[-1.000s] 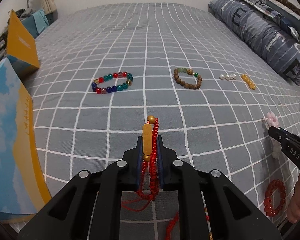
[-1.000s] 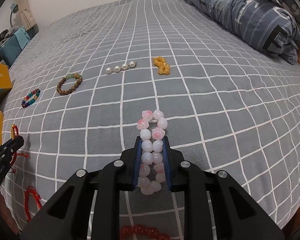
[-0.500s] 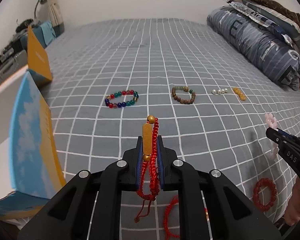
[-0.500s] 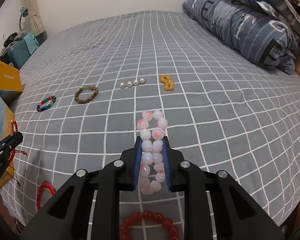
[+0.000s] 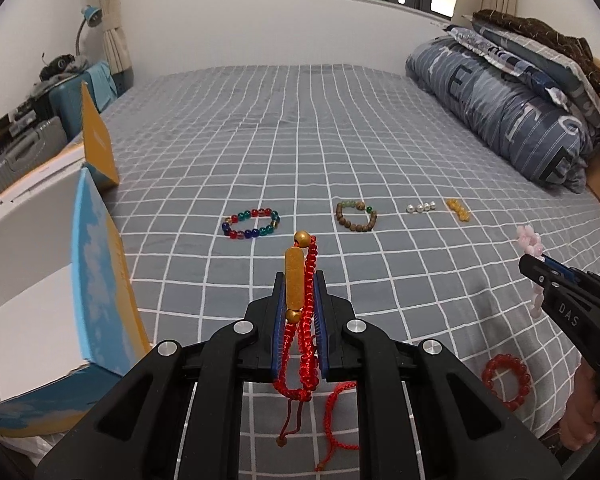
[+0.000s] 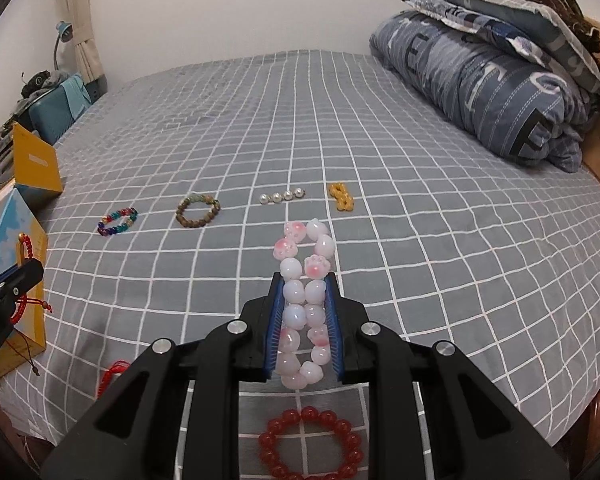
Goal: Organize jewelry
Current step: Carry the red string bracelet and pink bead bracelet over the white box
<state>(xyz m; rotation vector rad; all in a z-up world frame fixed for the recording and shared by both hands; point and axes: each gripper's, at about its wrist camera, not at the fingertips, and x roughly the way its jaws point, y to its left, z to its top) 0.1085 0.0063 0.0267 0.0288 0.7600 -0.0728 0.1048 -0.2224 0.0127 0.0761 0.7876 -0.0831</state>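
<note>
My left gripper (image 5: pixel 298 276) is shut on a red cord bracelet with a gold bar (image 5: pixel 296 280), held above the bed. My right gripper (image 6: pixel 305 278) is shut on a pink and white bead bracelet (image 6: pixel 305 304); it also shows in the left wrist view (image 5: pixel 530 240). On the grey checked bedspread (image 5: pixel 300 140) lie a multicolour bead bracelet (image 5: pixel 251 224), a brown wooden bead bracelet (image 5: pixel 356 215), a short pearl string (image 5: pixel 420 207) and a yellow bead piece (image 5: pixel 458 209). A red bead bracelet (image 6: pixel 310 449) and a red cord bracelet (image 5: pixel 338 420) lie near the front edge.
An open blue and yellow box (image 5: pixel 96 280) with a white inside stands at the left edge of the bed. A folded grey-blue duvet (image 5: pixel 500 108) and pillows lie along the right side. Suitcases (image 5: pixel 24 152) and a lamp stand off the bed at left.
Both grippers have risen and pulled back from the bed with their bracelets still held. The jewelry on the bedspread looks smaller and farther, and the window has come into view.
</note>
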